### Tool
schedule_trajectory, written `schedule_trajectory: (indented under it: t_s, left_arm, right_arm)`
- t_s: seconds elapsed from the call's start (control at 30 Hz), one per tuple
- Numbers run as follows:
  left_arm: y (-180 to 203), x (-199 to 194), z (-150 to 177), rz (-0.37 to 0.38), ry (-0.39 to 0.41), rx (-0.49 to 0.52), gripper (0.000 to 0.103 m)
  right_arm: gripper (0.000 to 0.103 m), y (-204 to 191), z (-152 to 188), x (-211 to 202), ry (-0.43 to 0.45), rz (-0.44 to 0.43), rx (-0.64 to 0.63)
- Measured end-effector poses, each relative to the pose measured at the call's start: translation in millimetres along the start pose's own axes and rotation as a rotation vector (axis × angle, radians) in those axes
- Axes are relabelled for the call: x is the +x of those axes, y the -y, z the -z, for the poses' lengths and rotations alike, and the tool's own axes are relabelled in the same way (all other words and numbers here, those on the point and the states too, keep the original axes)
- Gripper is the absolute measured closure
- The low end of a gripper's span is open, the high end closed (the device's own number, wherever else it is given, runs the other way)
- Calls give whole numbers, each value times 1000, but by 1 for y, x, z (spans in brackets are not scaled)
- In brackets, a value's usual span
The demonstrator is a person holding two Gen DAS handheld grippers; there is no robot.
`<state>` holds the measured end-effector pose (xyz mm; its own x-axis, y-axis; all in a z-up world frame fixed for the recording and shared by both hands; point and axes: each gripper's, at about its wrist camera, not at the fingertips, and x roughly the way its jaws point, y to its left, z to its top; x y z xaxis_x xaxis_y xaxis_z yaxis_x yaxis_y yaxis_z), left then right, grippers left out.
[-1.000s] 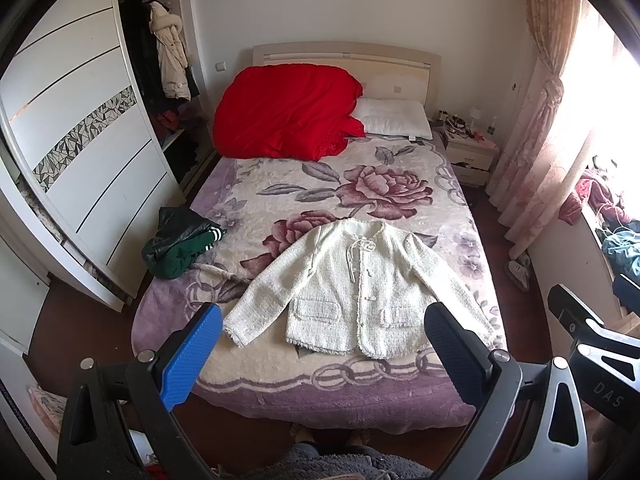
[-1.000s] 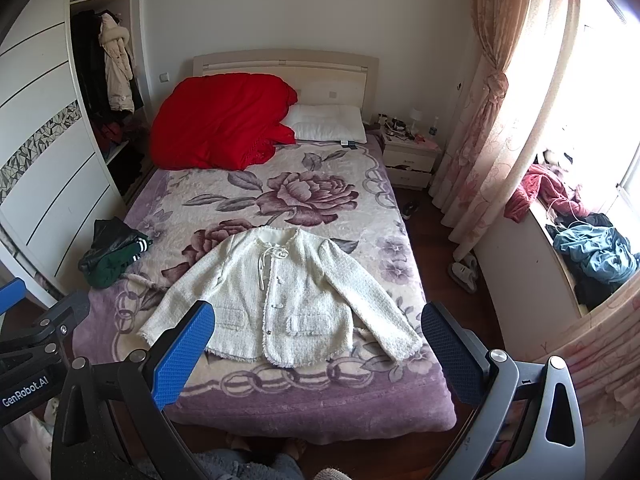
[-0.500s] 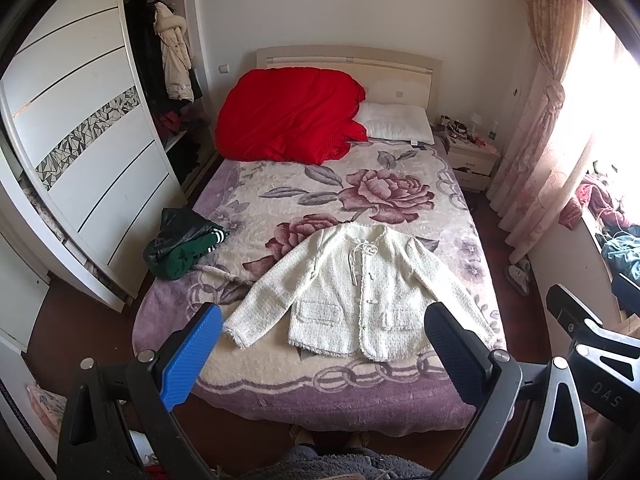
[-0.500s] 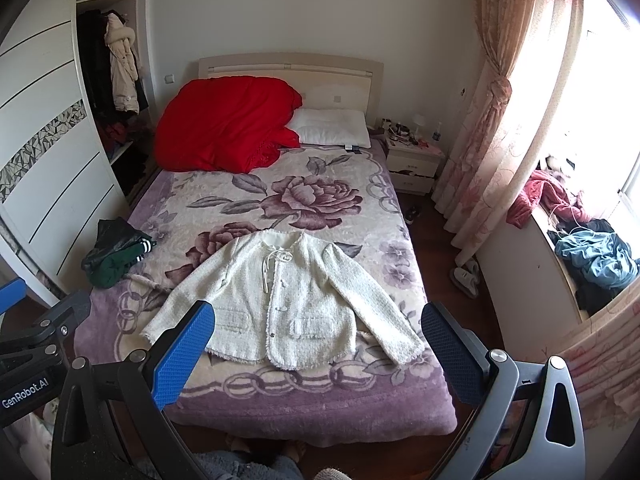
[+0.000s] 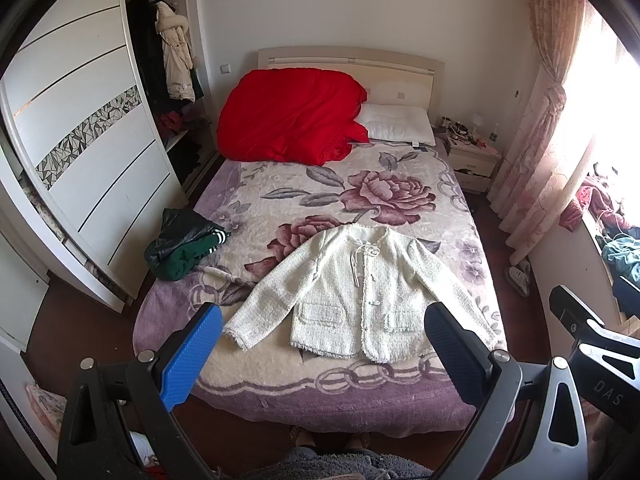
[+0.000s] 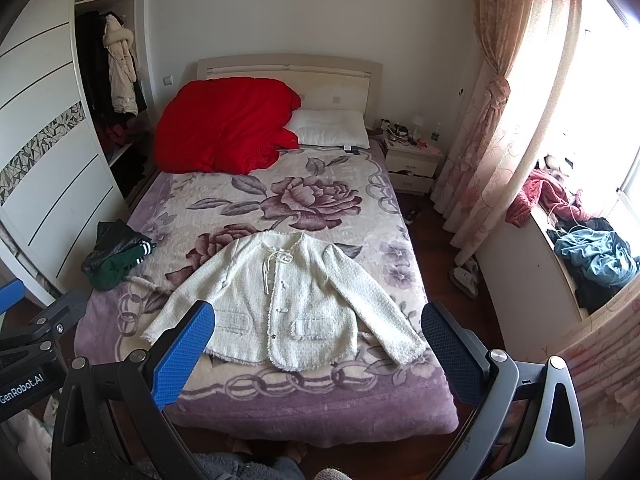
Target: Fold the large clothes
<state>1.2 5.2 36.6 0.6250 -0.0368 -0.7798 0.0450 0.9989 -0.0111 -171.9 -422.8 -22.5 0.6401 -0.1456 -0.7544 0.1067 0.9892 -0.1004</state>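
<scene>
From the left wrist, the left gripper point(image 5: 324, 344) hangs wide open above the bed's near edge. The white jacket point(image 5: 360, 296) lies flat, front up, on the floral blanket point(image 5: 320, 200). A dark bundle of clothes point(image 5: 184, 244) sits at the left edge, a red quilt point(image 5: 288, 120) and pillow point(image 5: 396, 124) far.

From the right wrist, the right gripper point(image 6: 318, 340) is also spread, empty. A wardrobe point(image 6: 52, 168) stands left, a nightstand point(image 6: 412, 164) and curtain point(image 6: 488, 120) right.

both wrist views have tipped slightly downward over the last second: the red heaped quilt point(image 5: 292, 114) and cream wooden headboard point(image 6: 288, 70) sit lower in frame, drifting toward 6 o'clock, as does the white tweed jacket point(image 6: 280, 300).
</scene>
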Motion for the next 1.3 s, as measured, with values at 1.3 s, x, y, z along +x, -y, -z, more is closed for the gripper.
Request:
schedule_trajectory:
  t_s: [1.3]
  left_arm:
    - [96, 466, 128, -295, -441, 108, 0]
  right_arm:
    - [27, 340, 421, 618, -534, 54, 1403]
